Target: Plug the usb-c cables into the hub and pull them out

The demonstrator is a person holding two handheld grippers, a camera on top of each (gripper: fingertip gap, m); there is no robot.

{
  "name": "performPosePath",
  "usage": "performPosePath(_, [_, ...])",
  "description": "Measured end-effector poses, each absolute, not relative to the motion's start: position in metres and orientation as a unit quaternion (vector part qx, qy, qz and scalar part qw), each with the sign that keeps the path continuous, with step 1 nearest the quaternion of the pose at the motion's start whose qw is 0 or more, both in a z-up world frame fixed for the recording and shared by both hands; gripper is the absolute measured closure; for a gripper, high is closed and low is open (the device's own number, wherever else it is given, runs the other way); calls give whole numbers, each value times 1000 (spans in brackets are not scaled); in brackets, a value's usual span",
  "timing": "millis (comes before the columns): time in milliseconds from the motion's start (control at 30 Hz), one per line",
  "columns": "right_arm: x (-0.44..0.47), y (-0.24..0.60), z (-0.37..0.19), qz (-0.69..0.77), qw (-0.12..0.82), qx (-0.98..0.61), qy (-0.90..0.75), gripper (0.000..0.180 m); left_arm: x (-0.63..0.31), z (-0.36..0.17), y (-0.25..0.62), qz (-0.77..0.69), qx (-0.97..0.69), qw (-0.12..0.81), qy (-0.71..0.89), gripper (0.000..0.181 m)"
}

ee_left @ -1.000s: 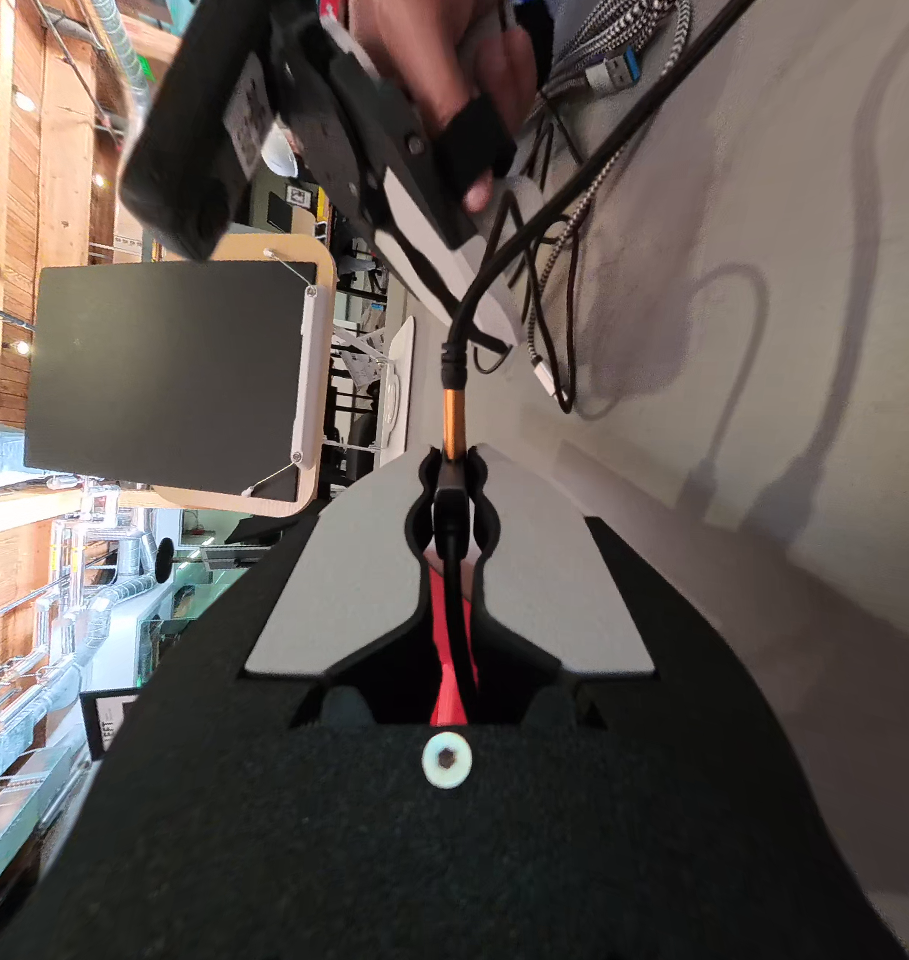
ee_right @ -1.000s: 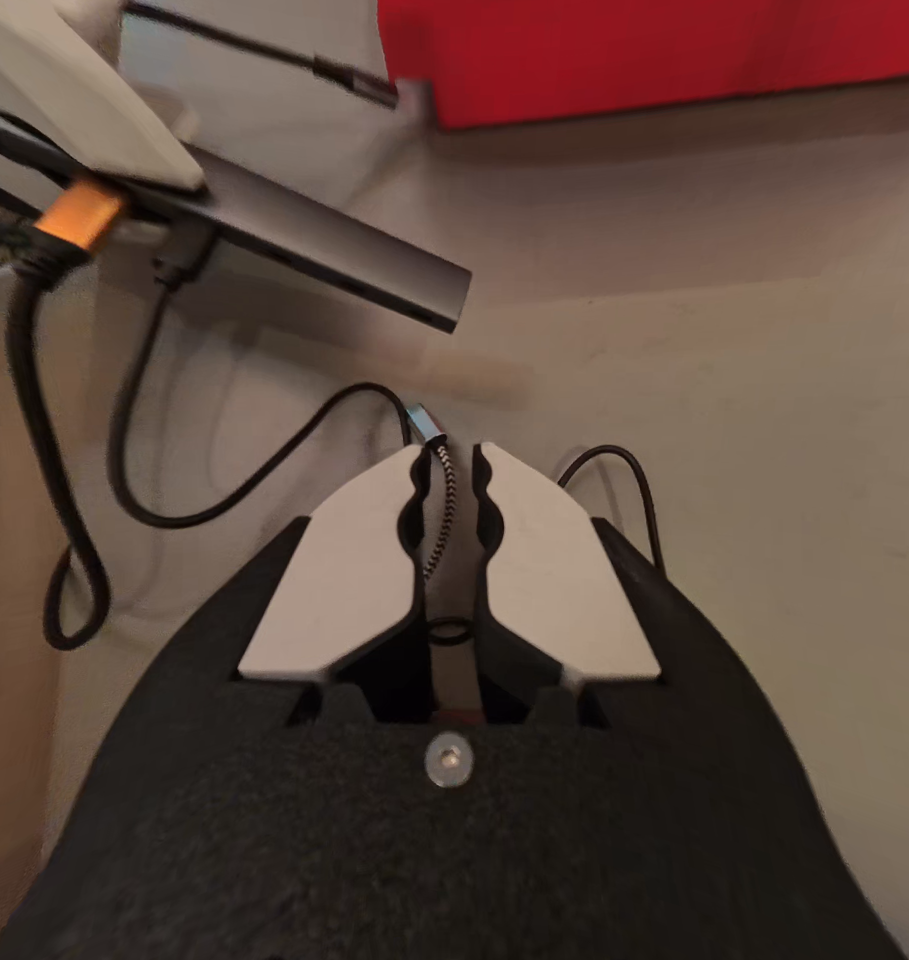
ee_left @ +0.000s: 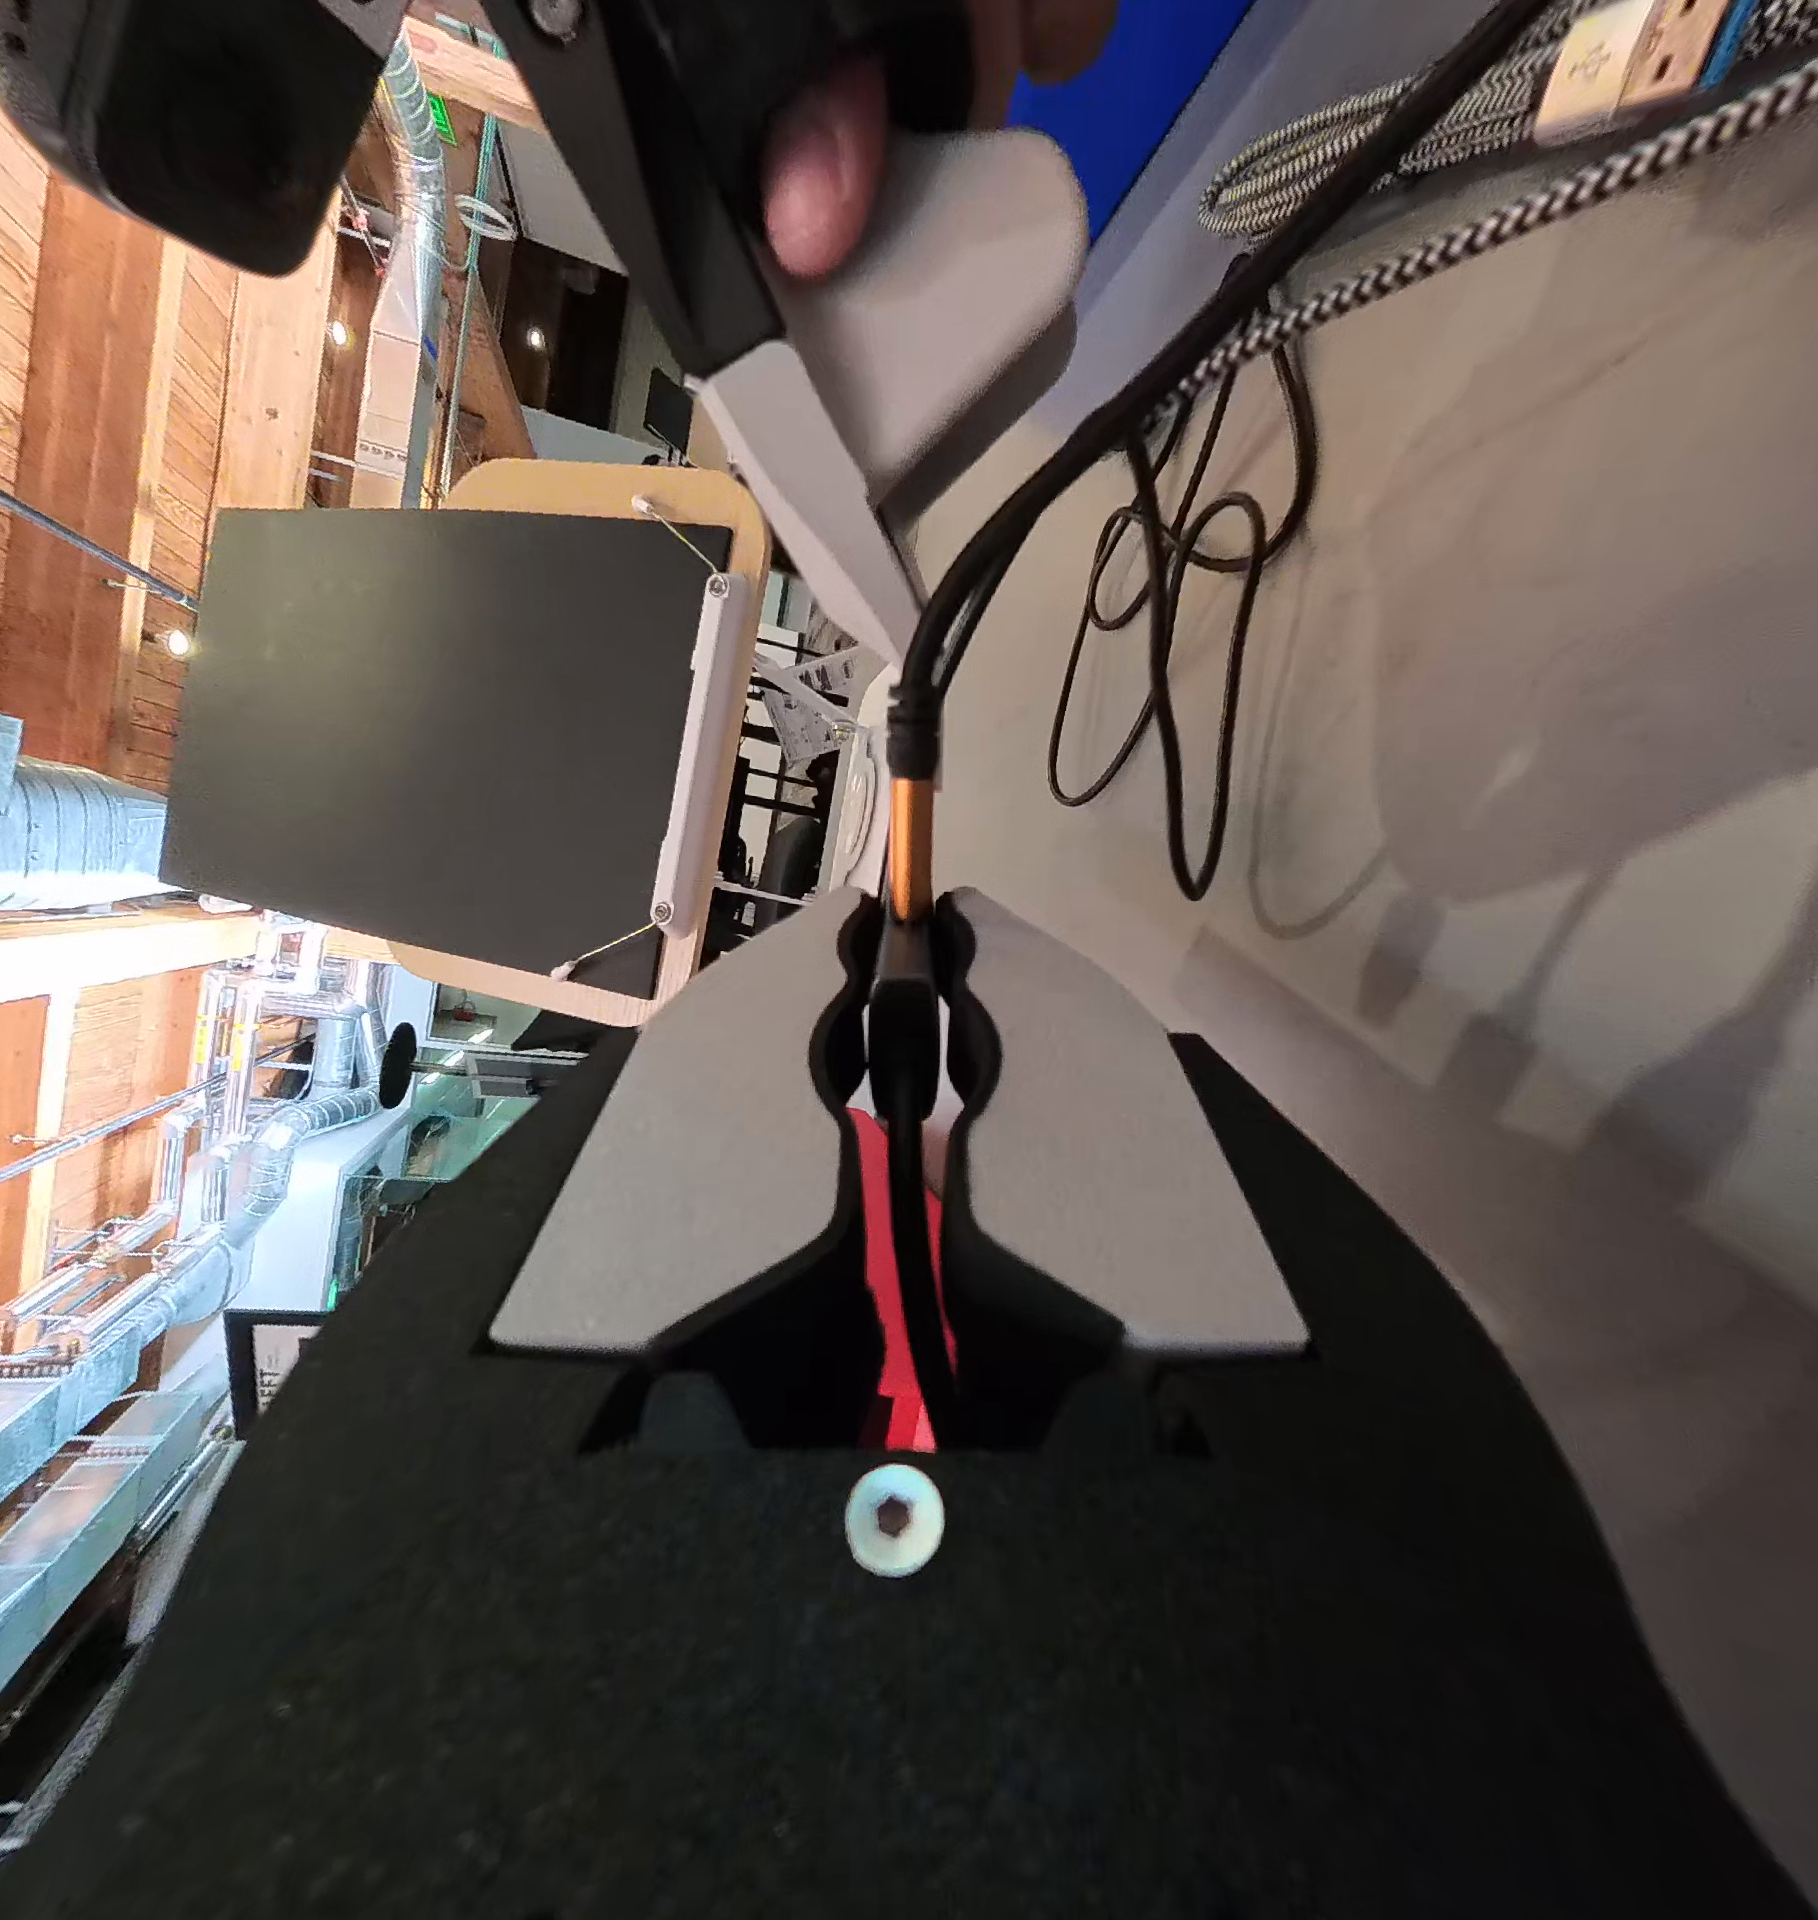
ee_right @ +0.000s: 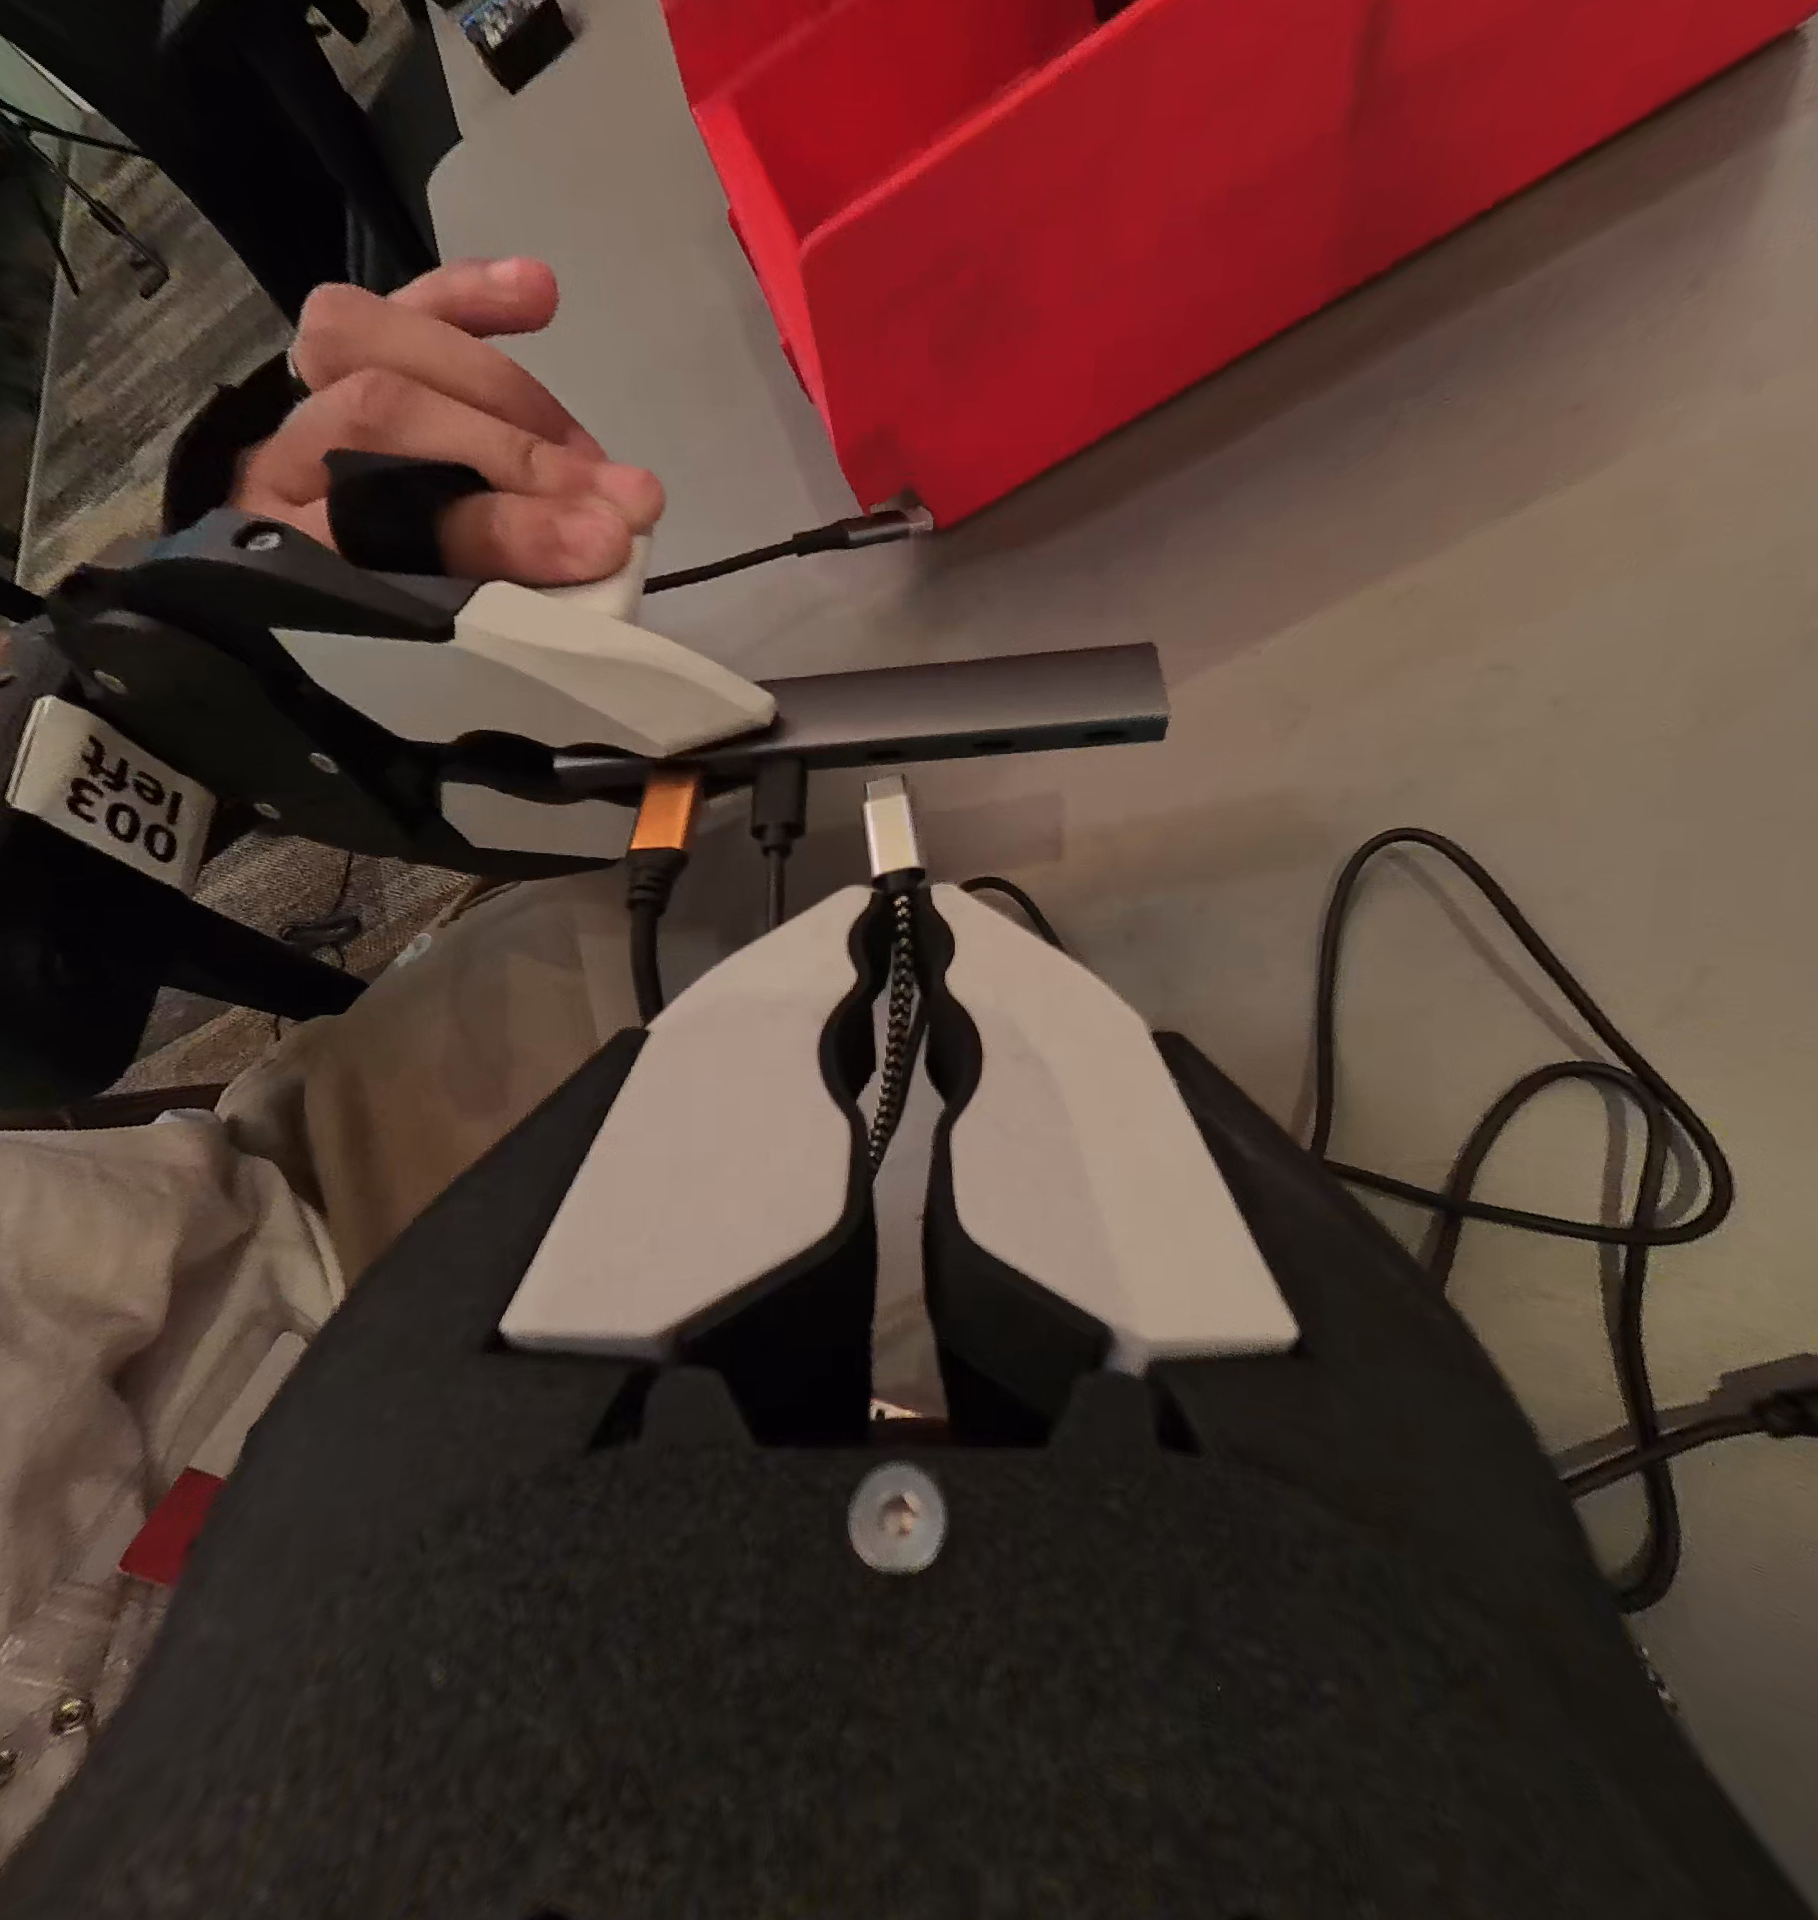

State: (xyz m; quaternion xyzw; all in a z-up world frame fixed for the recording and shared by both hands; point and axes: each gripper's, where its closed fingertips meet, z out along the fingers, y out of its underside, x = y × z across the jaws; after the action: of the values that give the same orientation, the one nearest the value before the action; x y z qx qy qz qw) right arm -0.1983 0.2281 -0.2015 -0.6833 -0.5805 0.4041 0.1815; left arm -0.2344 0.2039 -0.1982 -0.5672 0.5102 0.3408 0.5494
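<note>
The left hand-held gripper (ee_right: pixel 676 764) is clamped on the grey hub (ee_right: pixel 988 696), raised above the worktop (ee_right: pixel 1404 644). The right hand-held gripper (ee_right: pixel 900 904) pinches a braided cable (ee_right: pixel 897 1029), its silver plug (ee_right: pixel 889 836) just beside the hub. A red bin (ee_right: pixel 1196 260) stands behind.

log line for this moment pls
left tongs: shut on hub | right tongs: shut on braided cable | silver plug: just short of port | orange plug, black plug: inserted
</note>
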Motion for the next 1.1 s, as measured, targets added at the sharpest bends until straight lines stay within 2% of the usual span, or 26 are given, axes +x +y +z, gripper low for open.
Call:
performPosePath(633, [-205, 225, -201, 425, 181, -686, -562, 176, -230, -199, 202, 338, -566, 551, 512, 172])
performPosePath(833, [-214, 228, -193, 462, 263, -634, -562, 174, -233, -190, 201, 323, -571, 574, 490, 172])
performPosePath(1000, [-221, 224, -191, 491, 285, -604, -559, 164, -230, -192, 201, 320, -569, 572, 496, 172])
performPosePath(1067, [-221, 221, -191, 499, 278, -599, -561, 169, -225, -192, 200, 316, -564, 573, 503, 172])
performPosePath(1100, [-219, 216, -193, 501, 269, -591, -571, 178, -223, -195, 201, 315, -561, 571, 511, 172])
